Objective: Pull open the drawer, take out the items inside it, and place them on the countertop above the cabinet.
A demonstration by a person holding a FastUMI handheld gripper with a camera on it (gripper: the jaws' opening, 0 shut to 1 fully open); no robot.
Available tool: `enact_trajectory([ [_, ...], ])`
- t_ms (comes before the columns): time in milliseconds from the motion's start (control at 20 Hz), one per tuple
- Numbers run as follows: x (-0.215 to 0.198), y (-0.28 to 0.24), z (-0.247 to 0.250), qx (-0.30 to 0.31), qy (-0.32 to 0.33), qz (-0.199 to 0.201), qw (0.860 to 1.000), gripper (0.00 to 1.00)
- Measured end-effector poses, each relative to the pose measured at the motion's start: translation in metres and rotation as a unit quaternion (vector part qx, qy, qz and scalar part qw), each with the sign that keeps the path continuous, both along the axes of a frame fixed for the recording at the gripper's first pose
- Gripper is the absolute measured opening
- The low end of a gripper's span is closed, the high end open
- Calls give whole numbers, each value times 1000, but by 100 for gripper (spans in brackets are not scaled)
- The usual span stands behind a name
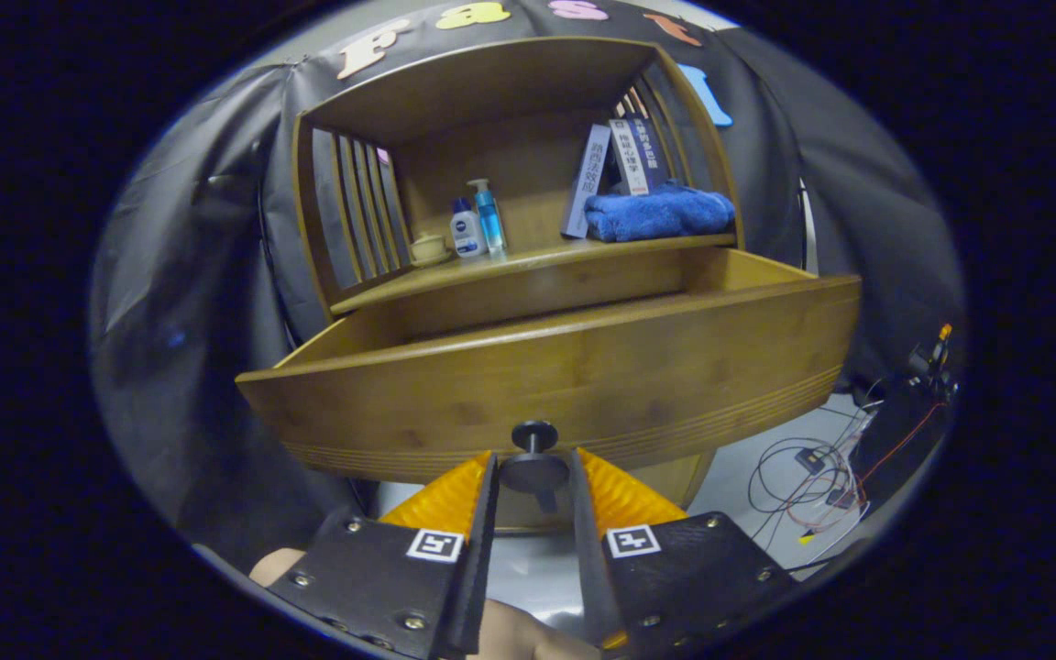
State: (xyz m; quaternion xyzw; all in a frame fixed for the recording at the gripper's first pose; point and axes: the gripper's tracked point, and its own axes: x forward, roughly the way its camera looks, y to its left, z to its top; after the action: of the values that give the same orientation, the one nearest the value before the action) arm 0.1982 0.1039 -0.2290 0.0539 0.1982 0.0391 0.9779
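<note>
Gripper view: the gripper [534, 472] sat low in the middle of the frame, jaws nearly closed, both fingers pinching the drawer's round dark knob [534, 456]. The wooden drawer [565, 376] was pulled out across the middle. Up on the counter [528, 261] were two bottles [478, 220], books [615, 165] and a blue towel [659, 212].

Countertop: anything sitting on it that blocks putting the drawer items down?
Partly. The countertop carries a cup and two bottles on one side, books and a blue towel on the other. The middle strip between them looks bare. The gripper sits at the knob of the open drawer; its contents are hidden.
</note>
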Motion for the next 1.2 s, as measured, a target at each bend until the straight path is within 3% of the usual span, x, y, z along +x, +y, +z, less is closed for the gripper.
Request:
enact_trajectory([
  [150,6,1,49,-11,-36,13,999,42],
  [300,38,4,93,-28,-57,26,998,42],
  [500,90,14,110,-51,-28,55,997,44],
  [650,122,15,97,-77,29,68,994,45],
  [850,150,18,62,-115,122,88,982,56],
  [1100,157,13,-6,-165,253,110,947,69],
  [1200,160,8,-23,-174,291,104,935,69],
])
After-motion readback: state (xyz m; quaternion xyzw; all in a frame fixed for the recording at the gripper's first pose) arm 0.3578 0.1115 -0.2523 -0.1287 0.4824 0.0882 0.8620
